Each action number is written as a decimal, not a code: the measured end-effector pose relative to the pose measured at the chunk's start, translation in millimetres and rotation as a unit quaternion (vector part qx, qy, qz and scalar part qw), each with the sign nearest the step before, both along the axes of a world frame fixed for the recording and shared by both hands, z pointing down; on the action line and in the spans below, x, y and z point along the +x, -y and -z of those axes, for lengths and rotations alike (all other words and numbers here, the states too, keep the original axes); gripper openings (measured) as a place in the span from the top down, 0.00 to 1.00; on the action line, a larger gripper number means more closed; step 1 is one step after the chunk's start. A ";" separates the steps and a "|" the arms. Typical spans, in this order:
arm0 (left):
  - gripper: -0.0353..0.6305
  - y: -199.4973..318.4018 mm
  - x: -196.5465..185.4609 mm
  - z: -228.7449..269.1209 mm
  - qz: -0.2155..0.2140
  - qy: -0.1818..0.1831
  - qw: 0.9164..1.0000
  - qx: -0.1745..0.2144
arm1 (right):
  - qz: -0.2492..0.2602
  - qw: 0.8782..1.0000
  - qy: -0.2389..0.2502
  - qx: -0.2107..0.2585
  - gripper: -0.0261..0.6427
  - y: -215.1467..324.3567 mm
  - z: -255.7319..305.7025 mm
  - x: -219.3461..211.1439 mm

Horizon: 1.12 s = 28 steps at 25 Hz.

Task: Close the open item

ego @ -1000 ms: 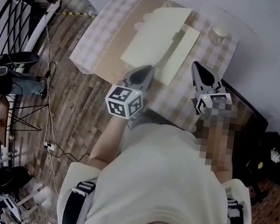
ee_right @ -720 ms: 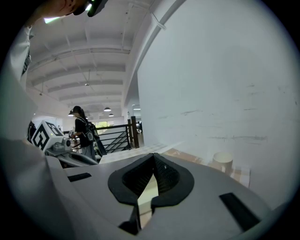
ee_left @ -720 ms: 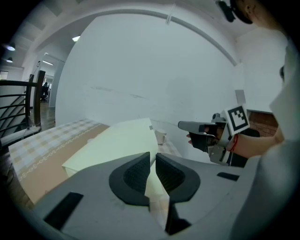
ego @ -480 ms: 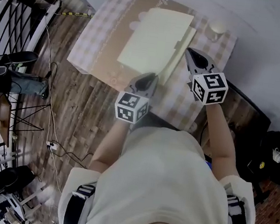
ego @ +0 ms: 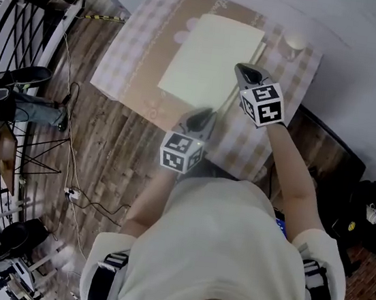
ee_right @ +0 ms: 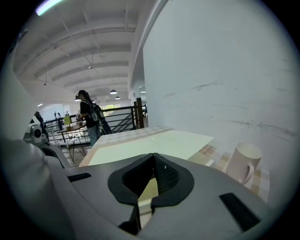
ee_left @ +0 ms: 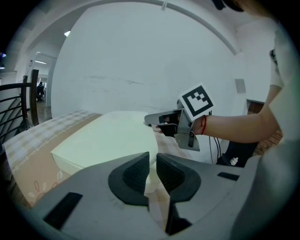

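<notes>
A pale yellow-green flat box lies with its lid down flat on the checked tablecloth. My right gripper hovers over the box's right edge, jaws together with nothing between them. In its own view the right gripper points along the lid. My left gripper sits back at the table's near edge, just short of the box; its jaws are opening by a narrow gap and hold nothing. In the left gripper view the left gripper faces the box's near corner, with the right gripper beyond it.
A white mug stands at the table's far right corner, close to the wall, also seen as the mug. A black railing and cables run on the wooden floor to the left. A person stands far off by another table.
The box's lid has gone from raised to lying flat. My right gripper has moved farther over the box's right edge. The left gripper has drawn back toward the table's near edge.
</notes>
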<state>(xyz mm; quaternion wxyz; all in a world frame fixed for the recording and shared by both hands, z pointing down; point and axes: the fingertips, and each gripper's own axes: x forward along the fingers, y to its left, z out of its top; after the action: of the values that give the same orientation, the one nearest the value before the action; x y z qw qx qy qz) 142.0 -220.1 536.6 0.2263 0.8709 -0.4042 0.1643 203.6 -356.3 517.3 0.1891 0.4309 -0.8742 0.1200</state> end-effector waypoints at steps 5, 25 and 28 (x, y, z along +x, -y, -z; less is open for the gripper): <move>0.89 -1.3 1.6 -11.4 -0.006 0.016 1.000 -0.011 | 0.001 1.000 -0.011 -0.024 0.96 -5.4 -26.9 1.3; 0.82 -6.4 8.4 -34.4 -0.011 -0.006 0.999 -0.048 | -0.027 0.998 -0.037 -0.044 0.96 -10.0 -61.0 5.9; 0.90 -7.8 -1.4 -33.9 0.016 -0.025 0.997 -0.065 | -0.038 0.998 -0.037 -0.046 0.96 -9.3 -61.4 5.1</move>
<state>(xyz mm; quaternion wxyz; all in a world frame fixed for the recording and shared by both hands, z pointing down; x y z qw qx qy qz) 140.7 -212.3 570.5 0.2951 0.8516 -0.4008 0.1644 208.7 -347.0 578.7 0.2362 0.4589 -0.8431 0.1513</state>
